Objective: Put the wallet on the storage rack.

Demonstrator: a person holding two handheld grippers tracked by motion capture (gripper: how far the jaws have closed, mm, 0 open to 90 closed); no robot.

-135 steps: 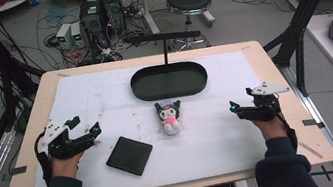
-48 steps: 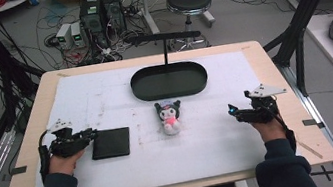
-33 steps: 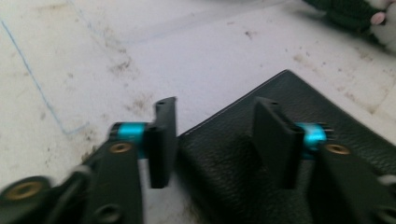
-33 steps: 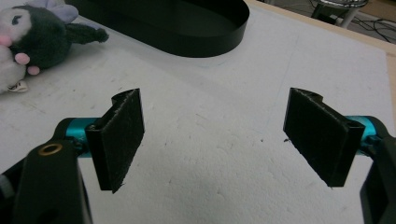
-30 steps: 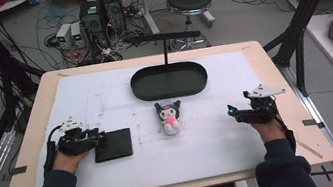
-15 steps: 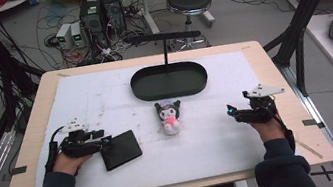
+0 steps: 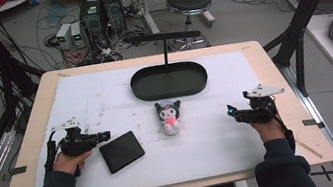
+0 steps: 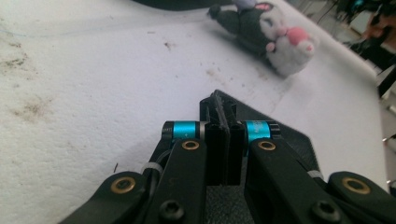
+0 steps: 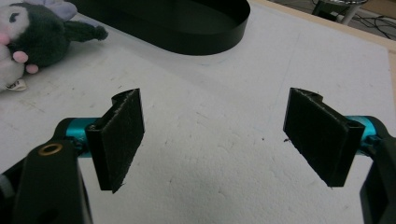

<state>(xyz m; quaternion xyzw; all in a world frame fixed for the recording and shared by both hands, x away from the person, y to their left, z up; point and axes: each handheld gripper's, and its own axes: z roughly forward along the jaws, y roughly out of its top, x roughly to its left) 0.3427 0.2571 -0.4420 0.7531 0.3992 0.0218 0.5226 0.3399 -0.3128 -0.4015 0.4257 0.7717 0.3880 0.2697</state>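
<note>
A flat black wallet [image 7: 121, 151] lies skewed on the white mat left of centre. My left gripper [image 7: 107, 133] hovers at the wallet's upper left edge. Its jaws have just been closing and now stand shut. In the left gripper view the pads [image 8: 223, 100] meet with nothing seen between them, and the wallet [image 8: 289, 140] lies just under and beyond the tips. A small black, white and pink plush toy [image 7: 169, 116] lies mid-mat. My right gripper [image 7: 231, 112] rests open at the right, pointing towards the toy. Bare mat shows between its pads [image 9: 212, 140], and the plush toy [image 9: 32, 32] is at the upper left.
A black oval tray [image 7: 170, 93] sits behind the toy, with a black T-shaped stand [image 7: 161, 37] rising at its far rim; the right gripper view has the tray [image 9: 196, 42] ahead. The wooden table edge [image 7: 279, 80] frames the mat. Cables and equipment cover the floor beyond.
The wallet has turned from square to skewed and slid slightly right. The left gripper crept right along with it and its jaws have closed. The right gripper stayed still.
</note>
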